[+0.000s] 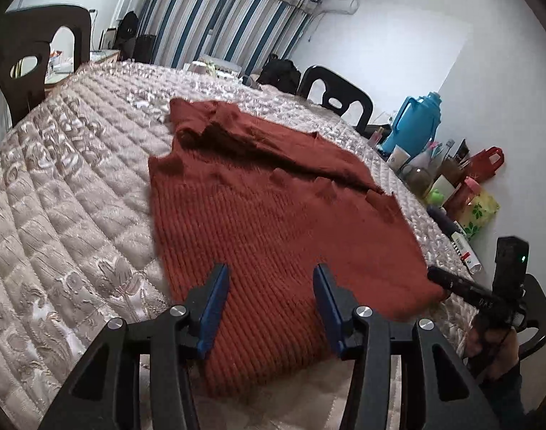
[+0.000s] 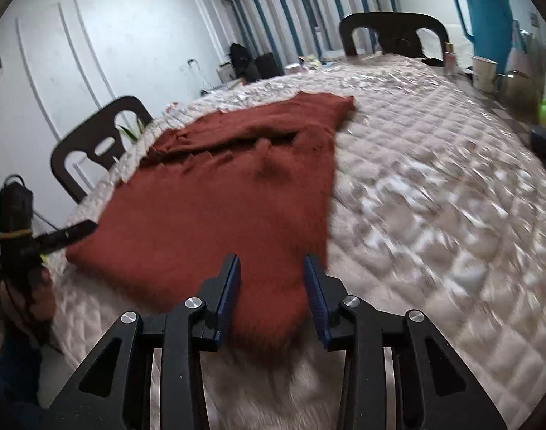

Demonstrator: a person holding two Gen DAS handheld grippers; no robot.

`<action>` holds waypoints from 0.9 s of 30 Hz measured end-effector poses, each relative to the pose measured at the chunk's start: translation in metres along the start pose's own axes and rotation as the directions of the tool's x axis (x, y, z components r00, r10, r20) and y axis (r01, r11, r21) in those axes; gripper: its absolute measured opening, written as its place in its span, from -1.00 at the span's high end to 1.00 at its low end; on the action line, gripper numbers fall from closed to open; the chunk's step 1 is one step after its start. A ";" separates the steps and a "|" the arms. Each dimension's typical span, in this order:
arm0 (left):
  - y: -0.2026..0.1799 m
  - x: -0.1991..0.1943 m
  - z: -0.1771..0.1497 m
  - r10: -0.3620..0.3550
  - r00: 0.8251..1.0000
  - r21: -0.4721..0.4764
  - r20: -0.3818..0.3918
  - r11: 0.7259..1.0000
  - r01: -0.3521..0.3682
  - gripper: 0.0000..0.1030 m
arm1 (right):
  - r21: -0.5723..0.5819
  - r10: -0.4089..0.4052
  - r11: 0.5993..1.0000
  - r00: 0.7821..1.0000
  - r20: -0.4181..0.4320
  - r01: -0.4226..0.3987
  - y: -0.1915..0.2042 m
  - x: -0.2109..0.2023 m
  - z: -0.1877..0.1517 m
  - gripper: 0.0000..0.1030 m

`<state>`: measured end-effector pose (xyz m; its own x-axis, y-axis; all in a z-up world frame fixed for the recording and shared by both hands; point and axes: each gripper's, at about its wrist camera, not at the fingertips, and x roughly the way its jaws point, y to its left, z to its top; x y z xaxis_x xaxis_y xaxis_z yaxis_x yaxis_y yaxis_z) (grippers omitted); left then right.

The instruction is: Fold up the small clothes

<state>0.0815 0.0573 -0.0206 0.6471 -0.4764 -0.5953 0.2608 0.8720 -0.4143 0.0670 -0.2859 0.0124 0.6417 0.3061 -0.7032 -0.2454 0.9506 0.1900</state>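
A rust-red ribbed knit garment (image 1: 273,200) lies spread flat on the quilted beige table cover (image 1: 76,186), with a part folded across its far half. My left gripper (image 1: 269,281) hovers over the garment's near edge. Its blue pads (image 1: 215,297) stand apart and nothing is pinched between them. In the right wrist view the same garment (image 2: 219,193) lies ahead and to the left. My right gripper (image 2: 271,270) is open over its near right corner, with cloth below the gap. Each view shows the other gripper at a near corner of the garment.
Dark chairs stand around the table (image 1: 337,96) (image 2: 97,143) (image 2: 394,32). A blue thermos jug (image 1: 412,122), bottles, cups and a red bag (image 1: 487,161) crowd the table's right edge by the wall. A person's hand (image 1: 491,344) holds the other gripper's handle.
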 end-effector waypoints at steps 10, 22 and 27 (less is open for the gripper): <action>-0.015 -0.016 -0.004 0.014 1.000 0.033 0.028 0.999 -0.015 0.00 | 0.061 -0.032 0.998 0.998 0.051 0.029 -0.002 -0.019 -0.008 0.52; -0.037 0.005 -0.022 0.195 0.981 0.181 -0.019 0.965 -0.188 0.00 | 0.058 -0.031 0.998 0.999 0.028 0.029 -0.002 -0.014 -0.017 0.84; -0.040 0.004 -0.022 0.216 0.976 0.189 -0.018 0.960 -0.209 0.00 | 0.031 -0.047 0.999 0.997 0.058 0.045 0.005 -0.022 -0.016 0.84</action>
<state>0.0579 0.0178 -0.0220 0.6749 -0.2785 -0.6833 0.2501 0.9576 -0.1433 0.0400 -0.2886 0.0178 0.6933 0.2640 -0.6705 -0.1940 0.9645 0.1792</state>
